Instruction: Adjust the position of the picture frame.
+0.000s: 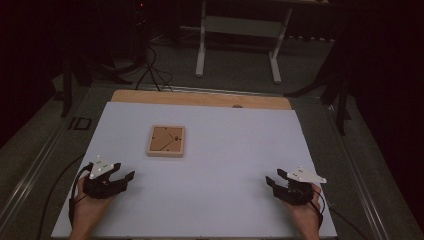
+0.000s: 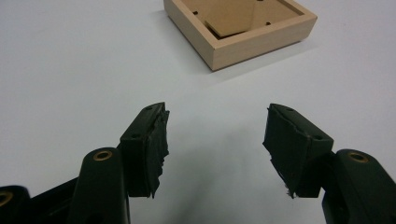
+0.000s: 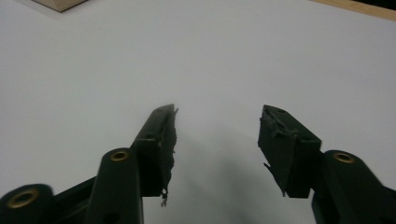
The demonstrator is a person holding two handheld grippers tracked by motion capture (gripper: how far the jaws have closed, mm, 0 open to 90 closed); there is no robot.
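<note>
A shallow square wooden tray (image 1: 167,141) lies flat on the white worktop (image 1: 225,165), a little left of centre and towards the far half of the sheet. Its raised rim is pale, unfinished wood with plain square corners; the sunken floor inside is a darker tan board. In the left gripper view the tray (image 2: 261,39) shows a loose flat tan panel (image 2: 231,21) lying askew on that floor, with small dark holes near the inner corners. From the high view thin dark lines cross the floor, too small to make out further. No brand, label or writing can be read on the tray or on the worktop.

The left gripper (image 1: 126,178) rests at the near left of the worktop in the person's hand, pointing towards the tray and well short of it. Its jaws stand wide apart with only bare white surface between them; the black pads (image 2: 156,149) are ragged at the edges. The right gripper (image 1: 274,178) sits at the near right, well apart from the tray, jaws likewise wide and holding nothing, their pads (image 3: 280,149) frayed too. A corner of the tray (image 3: 58,3) shows at the top left of the right gripper view.
</note>
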